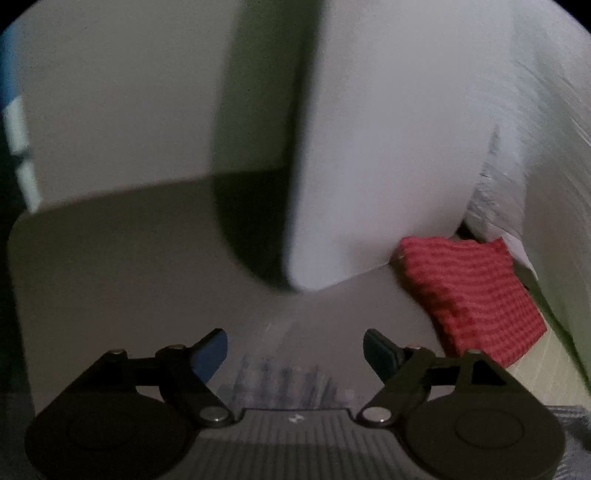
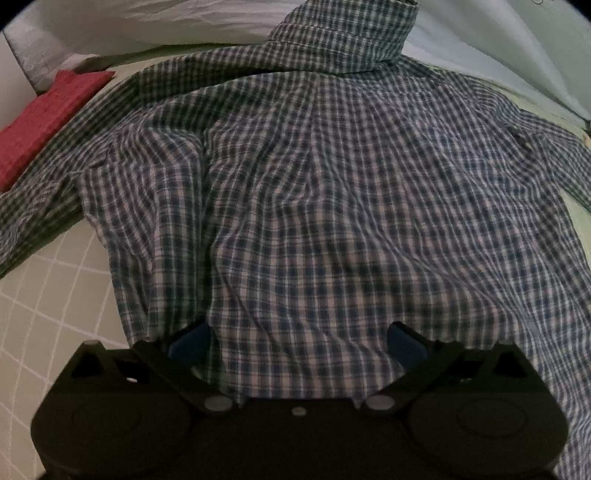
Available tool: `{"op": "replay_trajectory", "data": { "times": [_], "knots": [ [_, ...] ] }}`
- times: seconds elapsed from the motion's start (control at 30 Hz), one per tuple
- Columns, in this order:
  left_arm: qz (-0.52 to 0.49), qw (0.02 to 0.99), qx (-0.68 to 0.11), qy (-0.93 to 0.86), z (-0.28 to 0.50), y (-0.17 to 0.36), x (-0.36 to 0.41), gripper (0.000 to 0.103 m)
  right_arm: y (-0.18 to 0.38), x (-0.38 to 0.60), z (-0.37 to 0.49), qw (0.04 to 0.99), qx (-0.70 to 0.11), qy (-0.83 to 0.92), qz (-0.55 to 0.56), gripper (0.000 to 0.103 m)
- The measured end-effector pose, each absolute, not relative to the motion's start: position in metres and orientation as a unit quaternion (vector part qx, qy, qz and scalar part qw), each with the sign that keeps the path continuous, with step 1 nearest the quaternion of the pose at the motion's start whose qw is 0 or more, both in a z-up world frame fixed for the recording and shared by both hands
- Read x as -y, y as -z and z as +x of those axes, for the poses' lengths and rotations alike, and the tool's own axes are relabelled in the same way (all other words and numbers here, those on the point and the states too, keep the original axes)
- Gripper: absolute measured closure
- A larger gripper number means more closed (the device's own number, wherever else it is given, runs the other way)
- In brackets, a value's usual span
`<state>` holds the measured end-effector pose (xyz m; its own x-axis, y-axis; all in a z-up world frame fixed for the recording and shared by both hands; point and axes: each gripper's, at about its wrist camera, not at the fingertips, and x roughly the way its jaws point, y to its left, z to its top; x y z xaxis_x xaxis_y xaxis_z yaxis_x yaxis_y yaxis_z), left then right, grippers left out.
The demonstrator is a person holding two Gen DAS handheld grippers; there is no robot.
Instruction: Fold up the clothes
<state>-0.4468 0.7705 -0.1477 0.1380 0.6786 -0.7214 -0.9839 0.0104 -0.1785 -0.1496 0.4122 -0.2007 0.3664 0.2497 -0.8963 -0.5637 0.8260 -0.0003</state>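
Right claw (image 2: 297,343): jaws spread wide, released, poised over the near hem of the shirt (image 2: 332,184); blue pads (image 2: 190,341) just above the cloth on either side of a low ridge, nothing pinched. Shirt: checked, blue and white, spread flat with collar at the far end, one sleeve trailing toward the left of the right wrist view, the other reaching the right edge. Beneath and left of the hem: gridded mat (image 2: 40,295), bare. At far left, beside the sleeve: red cloth (image 2: 40,122), folded. Beyond the collar: white bedding (image 2: 147,22).

Left claw (image 1: 295,350): jaws parted, gripping nothing, hovering over a blurred checked patch of shirt (image 1: 280,376) just below the pads. Ahead: bare grey surface (image 1: 110,258), open up to its far edge. To the right: red cloth (image 1: 469,295) against a white pillow (image 1: 388,147).
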Motion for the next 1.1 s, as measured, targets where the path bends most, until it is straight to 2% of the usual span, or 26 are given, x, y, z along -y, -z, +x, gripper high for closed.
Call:
{"op": "replay_trajectory", "data": {
  "times": [0.13,0.53,0.67,0.77,0.9,1.1],
  "knots": [
    [-0.36,0.644,-0.232,-0.634,-0.465,0.156,-0.746,0.013,0.201,-0.413,-0.149,0.813,-0.503,-0.249,-0.153,0.0],
    [-0.39,0.621,-0.276,-0.622,-0.447,0.216,-0.781,0.013,0.198,-0.428,-0.146,0.817,-0.487,-0.265,-0.159,0.0],
    [-0.356,0.601,-0.323,-0.639,-0.439,0.22,-0.795,0.013,0.198,-0.428,-0.148,0.821,-0.481,-0.265,-0.156,0.0],
    [-0.353,0.598,-0.335,-0.637,-0.441,0.221,-0.802,0.009,0.198,-0.429,-0.148,0.824,-0.477,-0.265,-0.154,0.0],
    [-0.349,0.596,-0.343,-0.637,-0.443,0.221,-0.804,0.004,0.199,-0.43,-0.146,0.828,-0.471,-0.265,-0.151,0.0],
    [-0.358,0.586,-0.329,-0.648,-0.448,0.197,-0.801,0.005,0.201,-0.439,-0.142,0.837,-0.454,-0.267,-0.147,0.0]
  ]
}}
